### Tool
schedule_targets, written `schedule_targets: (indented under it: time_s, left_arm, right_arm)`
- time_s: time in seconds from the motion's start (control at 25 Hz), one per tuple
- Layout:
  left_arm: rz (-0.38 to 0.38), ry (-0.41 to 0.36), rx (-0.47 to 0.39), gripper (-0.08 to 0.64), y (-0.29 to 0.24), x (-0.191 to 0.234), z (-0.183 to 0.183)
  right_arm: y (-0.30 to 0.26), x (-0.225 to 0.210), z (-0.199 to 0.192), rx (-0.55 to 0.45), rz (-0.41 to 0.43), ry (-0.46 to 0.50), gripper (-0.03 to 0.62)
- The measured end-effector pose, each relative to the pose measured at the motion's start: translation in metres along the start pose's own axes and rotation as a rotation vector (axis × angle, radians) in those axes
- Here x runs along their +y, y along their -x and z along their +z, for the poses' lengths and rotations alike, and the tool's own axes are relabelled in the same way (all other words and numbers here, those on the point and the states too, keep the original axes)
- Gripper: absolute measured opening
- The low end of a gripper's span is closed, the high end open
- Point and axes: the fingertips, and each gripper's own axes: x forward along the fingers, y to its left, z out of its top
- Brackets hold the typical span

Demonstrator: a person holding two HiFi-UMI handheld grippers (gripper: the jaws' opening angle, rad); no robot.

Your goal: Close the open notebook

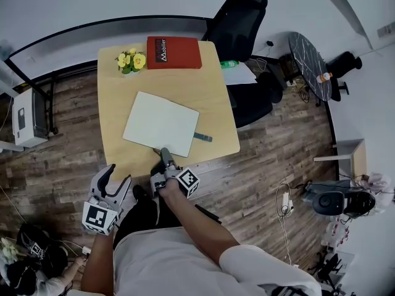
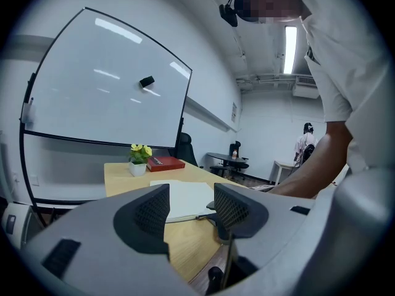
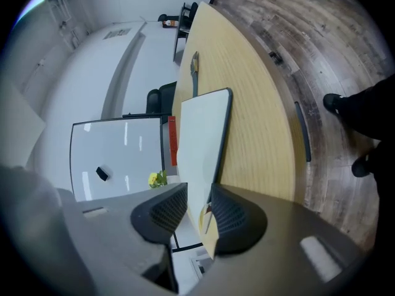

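The pale rectangular notebook (image 1: 162, 123) lies flat and shut on the light wooden desk (image 1: 117, 85). It sits slightly askew, with its near edge close to the desk's near edge. No open pages show, so the closing itself looks done. The right claw (image 1: 165, 153) is at that near edge with its jaws parted. The cover's rim stands between the pads, but a gap shows beside it, so I judge it loose rather than pinched. What is left, by my reading, is only to draw that claw clear. The left claw (image 1: 117, 175) hangs off the desk's near left corner, jaws apart and nothing between them. A dark pen (image 1: 202, 137) lies at the notebook's right edge.
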Motion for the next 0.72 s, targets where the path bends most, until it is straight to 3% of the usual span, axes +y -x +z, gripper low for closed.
schedule_targets:
  time_s: [0.08, 0.2, 0.36, 0.72]
  left_arm:
    - [-0.005, -0.002, 0.000, 0.212, -0.002, -0.003, 0.002]
    - [-0.010, 0.000, 0.002, 0.212, -0.003, -0.007, 0.001]
    - [-0.015, -0.007, 0.014, 0.212, -0.002, -0.008, 0.002]
    - [-0.009, -0.014, 0.006, 0.212, -0.002, -0.002, 0.008]
  right_arm:
    - [0.004, -0.005, -0.001, 0.004, -0.035, -0.017, 0.107]
    - [0.004, -0.001, -0.001, 0.003, -0.023, -0.012, 0.109]
    - [-0.008, 0.004, 0.002, -0.011, -0.040, -0.029, 0.187]
    - [-0.009, 0.004, 0.009, -0.018, -0.018, -0.027, 0.177]
